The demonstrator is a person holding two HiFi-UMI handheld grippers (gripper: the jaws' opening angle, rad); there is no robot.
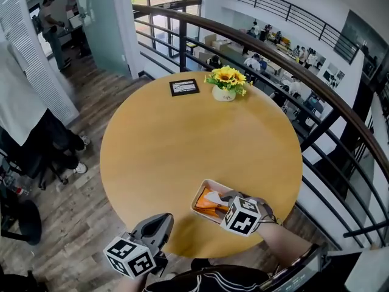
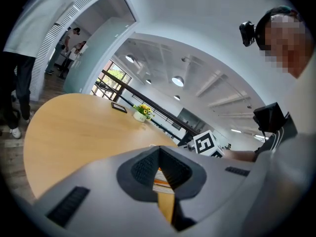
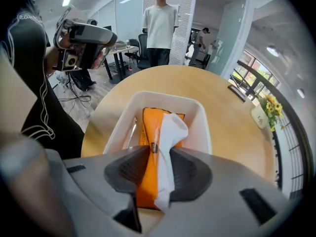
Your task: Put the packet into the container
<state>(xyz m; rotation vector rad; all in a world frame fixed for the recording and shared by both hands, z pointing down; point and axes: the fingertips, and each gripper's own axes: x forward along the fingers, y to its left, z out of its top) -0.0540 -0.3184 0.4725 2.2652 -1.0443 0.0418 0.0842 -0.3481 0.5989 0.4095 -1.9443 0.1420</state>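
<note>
The packet (image 3: 153, 125), pinched in the right claw (image 3: 159, 152), sits inside the container (image 3: 205, 127); letting go looks like the next move.

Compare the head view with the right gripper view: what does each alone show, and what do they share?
Head view only: the marker cube on the right gripper, and people working below the railing. Right gripper view only: the jaws shut on the orange packet, pinching its white flap. Both: the round table, the white container with the packet reaching into it, and the sunflower pot.
</note>
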